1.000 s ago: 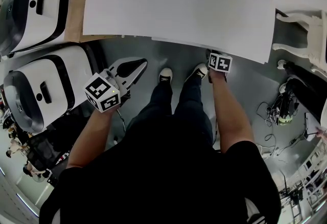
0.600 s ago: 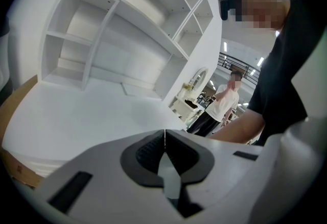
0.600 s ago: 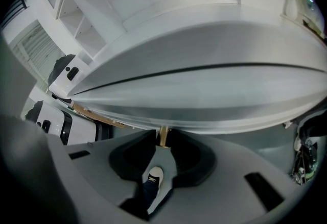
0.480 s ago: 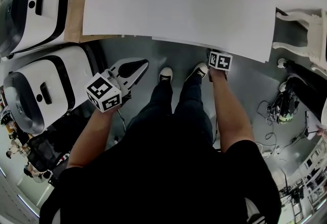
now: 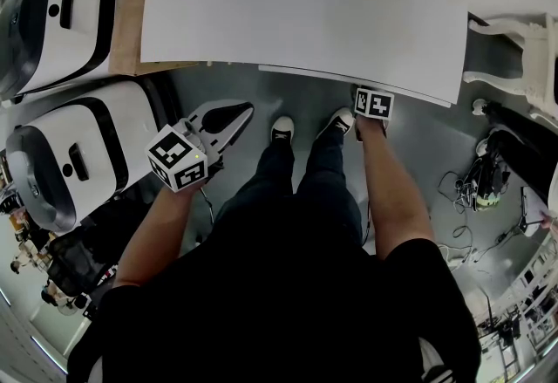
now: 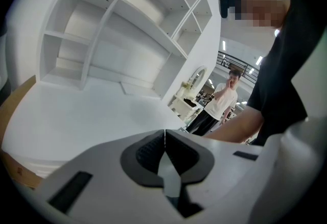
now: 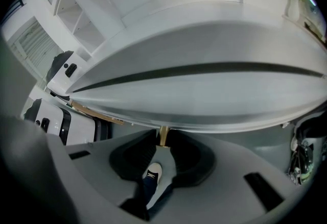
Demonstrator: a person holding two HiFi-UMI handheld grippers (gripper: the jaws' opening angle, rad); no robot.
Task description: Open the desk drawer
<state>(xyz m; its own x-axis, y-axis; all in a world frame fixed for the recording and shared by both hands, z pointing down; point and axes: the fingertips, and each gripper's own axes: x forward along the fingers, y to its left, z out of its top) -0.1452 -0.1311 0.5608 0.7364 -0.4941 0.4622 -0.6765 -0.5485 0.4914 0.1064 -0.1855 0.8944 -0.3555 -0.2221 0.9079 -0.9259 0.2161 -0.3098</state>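
Note:
The white desk (image 5: 305,15) fills the top of the head view. Its drawer front (image 7: 204,95) curves across the right gripper view, with a dark gap line above it. A small brass handle (image 7: 163,135) hangs from the drawer's lower edge. My right gripper (image 7: 163,142) points steeply down at it, and its jaws are closing with the handle filling the gap between the tips. In the head view only its marker cube (image 5: 375,104) shows, at the desk's front edge. My left gripper (image 5: 228,117) hovers left of the legs, shut (image 6: 164,141) and holding nothing.
Two white and black machines (image 5: 70,154) stand at the left beside the desk. A white chair (image 5: 514,50) and floor cables (image 5: 484,185) are at the right. My shoes (image 5: 282,126) rest under the desk edge. White shelves (image 6: 127,29) rise behind the desk, and a person (image 6: 219,105) stands far back.

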